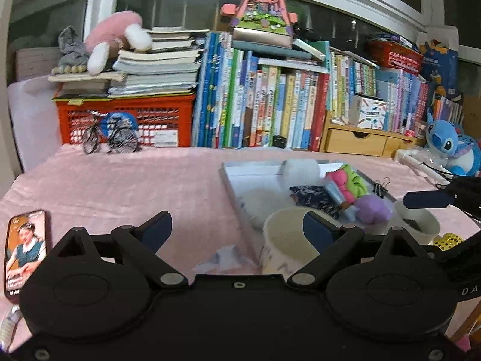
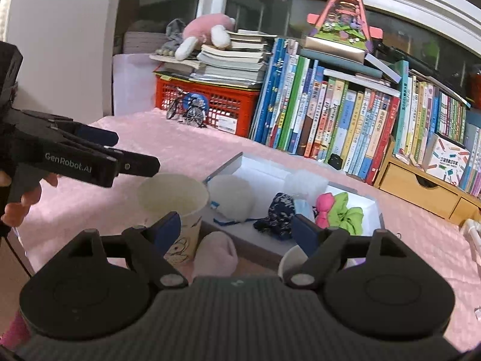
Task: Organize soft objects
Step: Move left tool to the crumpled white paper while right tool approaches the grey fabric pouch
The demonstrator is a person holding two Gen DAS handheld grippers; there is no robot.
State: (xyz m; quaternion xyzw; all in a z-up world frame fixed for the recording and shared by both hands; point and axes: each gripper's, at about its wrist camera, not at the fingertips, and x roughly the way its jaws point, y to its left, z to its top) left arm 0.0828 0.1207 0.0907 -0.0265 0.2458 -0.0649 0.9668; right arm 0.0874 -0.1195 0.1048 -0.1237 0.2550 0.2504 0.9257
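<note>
A white tray (image 1: 233,180) on the pink cloth holds soft things: a white puff (image 1: 261,200), a dark patterned cloth (image 1: 315,197), a pink piece (image 1: 339,185), a green scrunchie (image 1: 356,179) and a purple puff (image 1: 372,209). In the right wrist view the tray (image 2: 371,201) shows the white puff (image 2: 231,195), dark cloth (image 2: 279,210), pink piece (image 2: 324,207) and scrunchie (image 2: 342,207). A pale pink soft thing (image 2: 215,254) lies before the tray. My left gripper (image 1: 237,230) is open and empty above the cloth, near a paper cup (image 1: 285,246). My right gripper (image 2: 237,230) is open and empty above the pink thing.
A second cup (image 1: 421,225) stands right of the tray, also low in the right wrist view (image 2: 290,263). The printed cup (image 2: 174,207) stands left. A phone (image 1: 24,249) lies at the left. A toy bicycle (image 1: 109,135), red crate (image 1: 126,120), books (image 1: 264,105) and plush toy (image 1: 454,147) line the back.
</note>
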